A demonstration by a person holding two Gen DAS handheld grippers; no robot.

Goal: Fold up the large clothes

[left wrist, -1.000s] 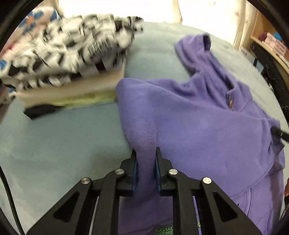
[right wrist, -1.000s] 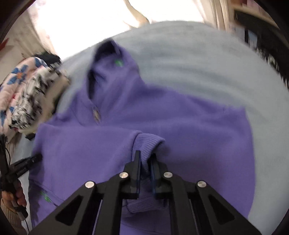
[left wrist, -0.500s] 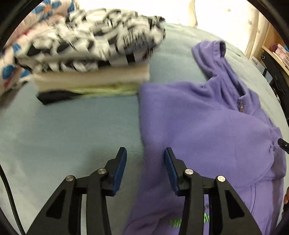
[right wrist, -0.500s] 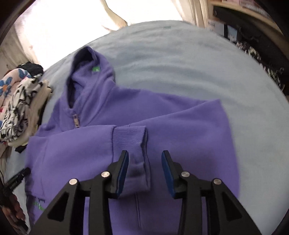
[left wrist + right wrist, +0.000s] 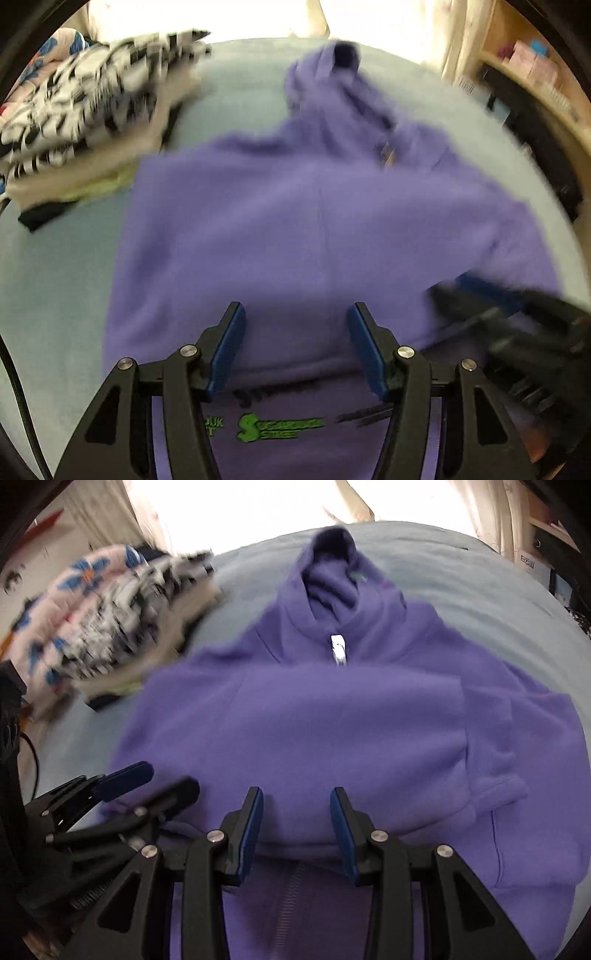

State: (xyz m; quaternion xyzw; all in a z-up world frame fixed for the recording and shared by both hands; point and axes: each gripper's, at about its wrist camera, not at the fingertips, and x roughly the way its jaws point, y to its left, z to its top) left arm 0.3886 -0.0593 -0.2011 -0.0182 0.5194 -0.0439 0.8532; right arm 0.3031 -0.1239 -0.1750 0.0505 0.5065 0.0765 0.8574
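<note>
Sleeves look folded in across the chest of the purple hoodie (image 5: 332, 738), so I judge the step in hand is the gap between folds: both tongs are empty and hovering over the lower body of the garment. My left tongs (image 5: 295, 347) are opening, blue pads wide apart with only flat fabric below them and nothing pinched. My right tongs (image 5: 295, 827) stand parted as well, gripping nothing, over the zip line near the hem. In the right view the left tongs (image 5: 147, 786) sit just beside mine; in the left view the right tongs (image 5: 480, 295) show as a blur at the side.

The hoodie lies face up on a pale blue bed (image 5: 480, 590), hood (image 5: 332, 561) pointing away from me, metal zip pull (image 5: 338, 650) at the collar, green printed lettering (image 5: 280, 428) near the hem. It is thick, soft fleece that will fold bulky and hold a rounded crease. A stack of folded clothes (image 5: 92, 122), patterned black and white on top, sits near its shoulder.

Next, I think, I need to pinch the hem at both corners and carry it up toward the hood, keeping the sleeves trapped inside.
</note>
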